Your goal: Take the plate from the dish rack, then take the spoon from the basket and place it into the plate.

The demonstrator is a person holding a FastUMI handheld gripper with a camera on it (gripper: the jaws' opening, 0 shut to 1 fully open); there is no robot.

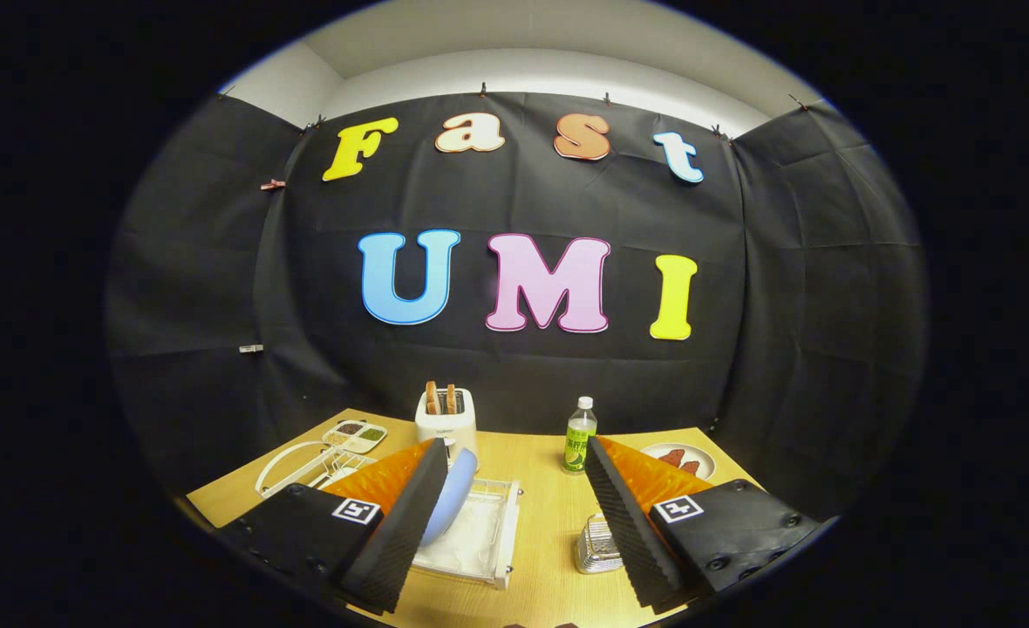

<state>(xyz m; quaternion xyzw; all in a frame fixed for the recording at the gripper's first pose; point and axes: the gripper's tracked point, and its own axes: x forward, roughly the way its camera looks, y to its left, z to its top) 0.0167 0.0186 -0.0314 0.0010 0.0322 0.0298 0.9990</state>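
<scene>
Jaws spread wide, gripping nothing, raised above the near edge of the wooden counter (549,515). Gripper (514,523) centred over a bare strip of counter, between the dish rack on the left and the basket on the right.

Left finger (397,541): overlapping the near left part of the white dish rack (480,541); contact with the rack or plate cannot be told. Pale blue plate (450,508): standing on edge in the rack, just beside the inner face of the left finger.

Right finger (623,532): just right of a small metal mesh basket (597,545) standing on the counter. Spoon inside the basket: cannot be made out.

Beyond the rack: white toaster (446,420) at the far edge of the counter, two slices of toast (440,398) standing up from its slots. Far left: shallow divided tray (355,433) with dark and green contents, and nearer than it a white wire holder (305,467) with a curved handle.

Far, ahead of the right finger: clear bottle (580,436) with green label and white cap, upright. Far right: white dish (680,458) carrying reddish pieces, partly hidden behind the right finger.
</scene>
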